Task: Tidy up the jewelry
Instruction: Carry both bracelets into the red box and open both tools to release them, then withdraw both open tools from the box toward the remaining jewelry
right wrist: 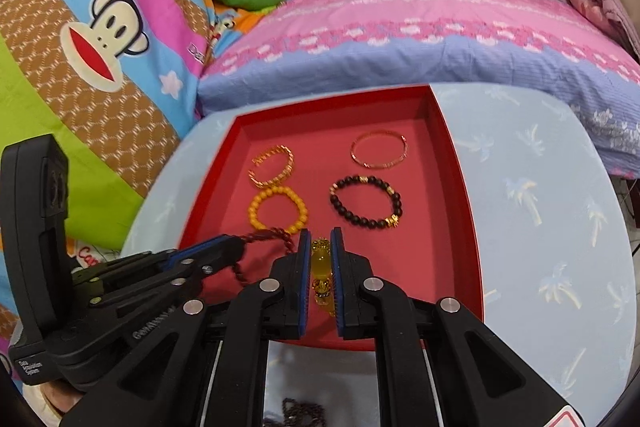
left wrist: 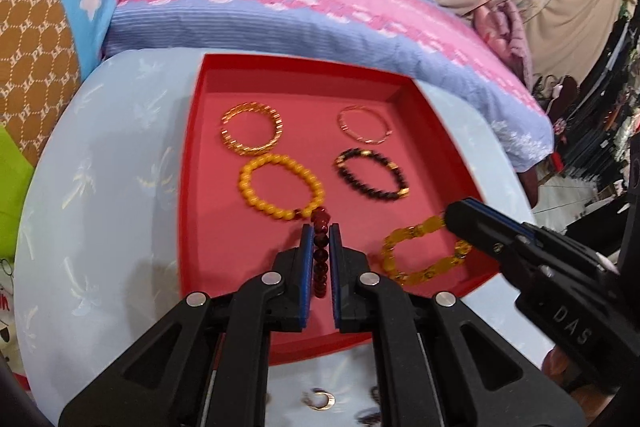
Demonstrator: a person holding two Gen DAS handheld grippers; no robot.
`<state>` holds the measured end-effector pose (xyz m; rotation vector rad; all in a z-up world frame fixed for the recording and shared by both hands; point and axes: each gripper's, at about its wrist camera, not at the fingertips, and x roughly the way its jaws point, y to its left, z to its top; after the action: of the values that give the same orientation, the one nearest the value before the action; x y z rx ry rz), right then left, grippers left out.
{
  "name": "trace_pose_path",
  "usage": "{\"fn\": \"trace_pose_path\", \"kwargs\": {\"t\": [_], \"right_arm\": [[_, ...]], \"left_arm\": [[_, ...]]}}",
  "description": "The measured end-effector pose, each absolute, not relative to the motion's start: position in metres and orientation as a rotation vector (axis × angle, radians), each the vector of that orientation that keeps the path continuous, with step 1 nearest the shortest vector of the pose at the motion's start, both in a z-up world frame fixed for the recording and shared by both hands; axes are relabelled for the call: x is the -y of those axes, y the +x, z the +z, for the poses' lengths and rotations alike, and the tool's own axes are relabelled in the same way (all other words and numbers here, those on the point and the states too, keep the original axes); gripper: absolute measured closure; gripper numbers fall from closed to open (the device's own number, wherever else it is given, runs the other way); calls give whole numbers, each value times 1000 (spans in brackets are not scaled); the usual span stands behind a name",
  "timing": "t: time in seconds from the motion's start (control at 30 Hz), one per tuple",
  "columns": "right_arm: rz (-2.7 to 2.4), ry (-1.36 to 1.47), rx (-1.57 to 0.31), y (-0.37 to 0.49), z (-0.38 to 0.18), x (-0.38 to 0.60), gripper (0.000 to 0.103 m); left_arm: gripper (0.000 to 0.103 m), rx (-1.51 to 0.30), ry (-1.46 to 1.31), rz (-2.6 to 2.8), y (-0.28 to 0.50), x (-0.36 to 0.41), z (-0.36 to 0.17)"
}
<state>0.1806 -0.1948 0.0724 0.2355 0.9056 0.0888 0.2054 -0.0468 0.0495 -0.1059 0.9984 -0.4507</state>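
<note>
A red tray (left wrist: 192, 155) (right wrist: 468, 211) on a pale blue table holds a gold chain bangle (left wrist: 251, 131) (right wrist: 272, 166), a thin rose-gold bangle (left wrist: 363, 125) (right wrist: 378, 149), a yellow bead bracelet (left wrist: 280, 186) (right wrist: 277, 214) and a black bead bracelet (left wrist: 372, 174) (right wrist: 365, 202). My left gripper (left wrist: 321, 233) (right wrist: 240, 247) is shut on a dark red bead bracelet (left wrist: 321, 259) (right wrist: 276, 237) over the tray's near part. My right gripper (right wrist: 321, 237) (left wrist: 450, 217) is shut on an amber bead bracelet (right wrist: 321, 265) (left wrist: 420, 255) at the tray's near right.
The pale blue table (left wrist: 100, 195) (right wrist: 540, 195) butts against a bed with a pink and lilac quilt (left wrist: 304, 7) (right wrist: 420, 27). More jewelry lies on the table near its front edge (left wrist: 320, 399) (right wrist: 298, 411). A cartoon blanket (right wrist: 100, 39) lies left.
</note>
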Motion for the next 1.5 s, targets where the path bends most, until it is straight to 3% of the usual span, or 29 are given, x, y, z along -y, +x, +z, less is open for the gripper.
{"fn": "trace_pose_path", "kwargs": {"t": [0.47, 0.57, 0.67, 0.97, 1.13, 1.5], "right_arm": [[-20, 136, -925, 190, 48, 205, 93], [-30, 143, -909, 188, 51, 207, 83], [-32, 148, -893, 184, 55, 208, 76], [-28, 159, -881, 175, 63, 210, 76], [-31, 172, -873, 166, 67, 213, 76], [-16, 171, -861, 132, 77, 206, 76]], "left_arm": [[95, -994, 12, -351, 211, 40, 24], [94, -977, 4, -338, 211, 39, 26], [85, -954, -5, -315, 210, 36, 30], [81, -947, -12, -298, 208, 34, 36], [74, -937, -18, -296, 199, 30, 42], [74, -910, -26, -292, 170, 22, 58]]}}
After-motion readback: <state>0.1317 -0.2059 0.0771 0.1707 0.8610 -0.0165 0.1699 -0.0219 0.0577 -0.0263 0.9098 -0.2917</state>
